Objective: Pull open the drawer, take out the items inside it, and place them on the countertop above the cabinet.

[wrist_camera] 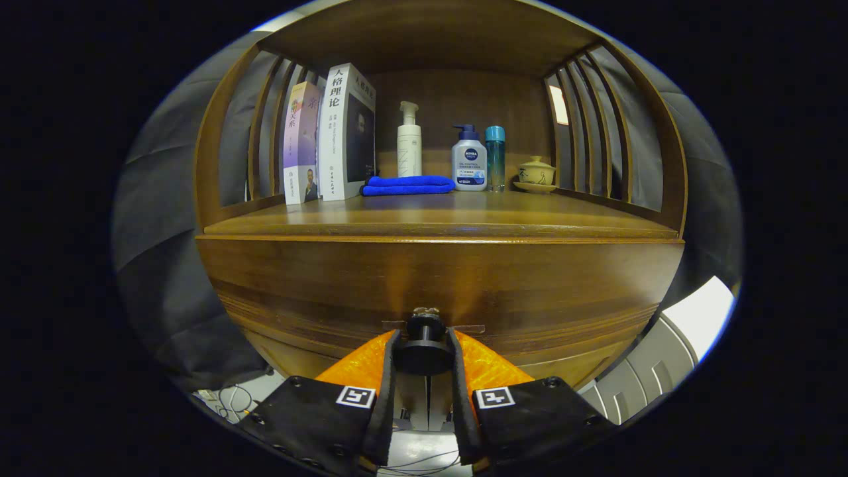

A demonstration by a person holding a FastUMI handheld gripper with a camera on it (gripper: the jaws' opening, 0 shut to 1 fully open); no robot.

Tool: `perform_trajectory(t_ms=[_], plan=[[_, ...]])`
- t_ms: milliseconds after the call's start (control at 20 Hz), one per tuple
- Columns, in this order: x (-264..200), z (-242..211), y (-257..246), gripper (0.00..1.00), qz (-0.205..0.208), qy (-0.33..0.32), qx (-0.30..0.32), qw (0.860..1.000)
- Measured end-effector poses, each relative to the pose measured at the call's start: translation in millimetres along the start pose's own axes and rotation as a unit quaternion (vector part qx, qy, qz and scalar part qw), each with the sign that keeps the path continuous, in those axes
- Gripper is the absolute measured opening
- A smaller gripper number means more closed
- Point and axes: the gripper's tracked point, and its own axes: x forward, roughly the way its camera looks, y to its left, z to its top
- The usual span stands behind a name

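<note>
Drawer knob [424, 344]: your gripper [424, 351] is clamped on it, both fingers pressing its sides, ready to pull. Drawer front [437, 278] sits flush, unopened. Beyond, the countertop [437, 215] already carries books [328, 136], cloth [407, 185] and bottles [469, 159] along the back, leaving its front free.

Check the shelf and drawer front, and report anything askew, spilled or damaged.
Nothing stands out. Books, bottles and lidded cup stand upright, blue cloth lies folded, and the gripper fingers flank the drawer knob.

A dark wooden cabinet [437, 278] with slatted sides [589, 126] stands against grey cloth walls [165, 252]. Pale floor [689, 331] shows beside it, with thin cables [232, 401] lying low.
</note>
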Motion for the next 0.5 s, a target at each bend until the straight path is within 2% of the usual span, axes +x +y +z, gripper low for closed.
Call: perform_trajectory(t_ms=[100, 150, 250, 500], plan=[[0.1, -1.0, 1.4, 0.30, 0.013, 0.003, 0.006, 1.000], [5.6, -0.6, -0.8, 0.30, 0.018, 0.001, 0.008, 1.000], [0.6, -1.1, -1.1, 0.23, 0.026, 0.004, 0.007, 1.000], [-8.9, -5.0, -1.2, 0.23, 0.025, 0.008, 0.011, 1.000]])
